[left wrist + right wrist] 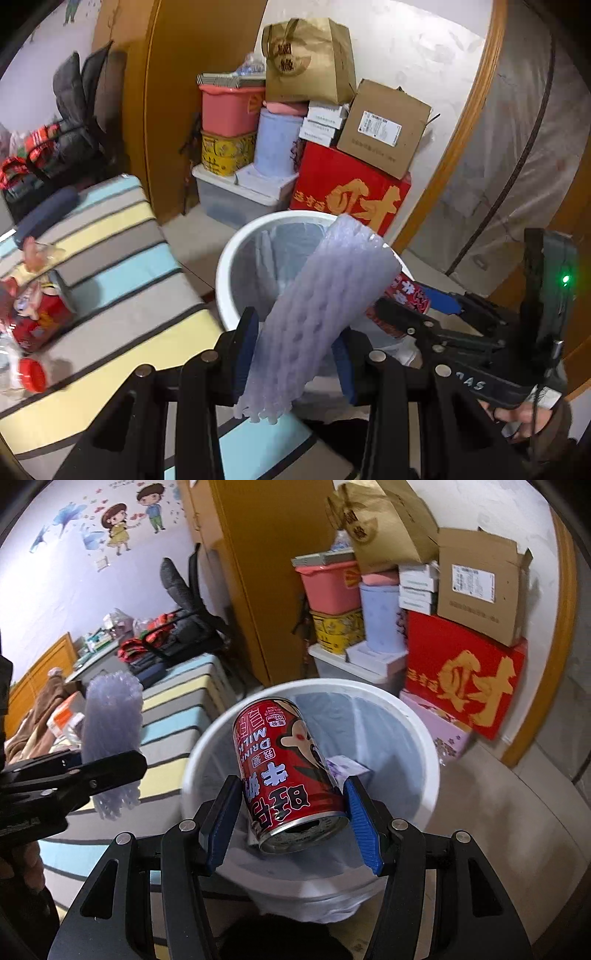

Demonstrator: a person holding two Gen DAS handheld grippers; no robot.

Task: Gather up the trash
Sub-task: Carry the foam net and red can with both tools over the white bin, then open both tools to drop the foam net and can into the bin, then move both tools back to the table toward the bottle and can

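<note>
The left hand-held gripper point(293, 356) pinches the soft, feather-light foam fruit net point(314, 314) near its lower end, while the right hand-held gripper point(290, 821) clamps the rigid, slippery, opened milk can point(290, 775) across its sides, both poised over the white trash bin point(424, 738).

A red can point(288, 771) is clamped between the blue pads point(360, 821) of the right gripper point(290, 821) at lower centre, tilted, its opened end toward the camera; behind and below it a white bin point(417, 716) is seen, lined with a pale bag, a small lilac box point(345, 766) lying inside; at the left edge a foam net point(110, 716) is held upright in the left gripper point(110, 768); a striped mattress point(173, 716) is seen behind it; boxes point(461, 672) are stacked at upper right.
</note>
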